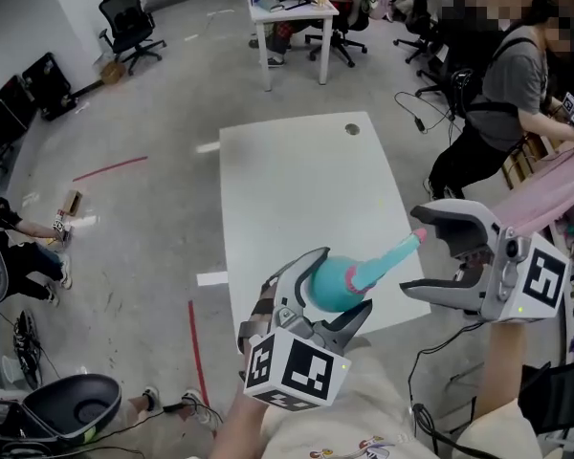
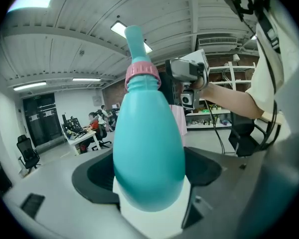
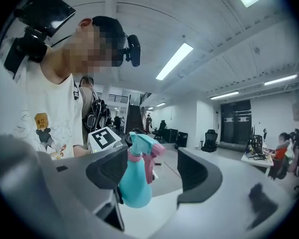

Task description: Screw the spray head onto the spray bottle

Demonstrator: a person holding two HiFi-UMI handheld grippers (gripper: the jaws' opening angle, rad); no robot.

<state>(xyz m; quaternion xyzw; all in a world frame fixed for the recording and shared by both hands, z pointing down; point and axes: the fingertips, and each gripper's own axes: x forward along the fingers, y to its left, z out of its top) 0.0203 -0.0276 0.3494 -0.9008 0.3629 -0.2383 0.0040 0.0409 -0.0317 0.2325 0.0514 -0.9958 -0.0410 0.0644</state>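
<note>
In the head view a teal spray bottle [image 1: 330, 283] is tilted up to the right over the near edge of the white table [image 1: 297, 180]. My left gripper [image 1: 327, 295] is shut on its round body. The spray head [image 1: 392, 256] sits on the pink collar [image 2: 142, 73], with the nozzle toward my right gripper [image 1: 419, 252]. That gripper stands open, its jaws wide above and below the nozzle tip without touching it. In the right gripper view the bottle [image 3: 134, 180] and spray head [image 3: 142, 143] show between the spread jaws of my right gripper [image 3: 152, 171]. The left gripper view is filled by the bottle [image 2: 148, 148].
A seated person [image 1: 512, 94] and a pink cloth [image 1: 555, 185] are close on the right. A desk with office chairs [image 1: 292, 12] stands at the back. A black chair [image 1: 129, 22] is at the far left. Red tape [image 1: 198, 352] runs along the floor beside the table.
</note>
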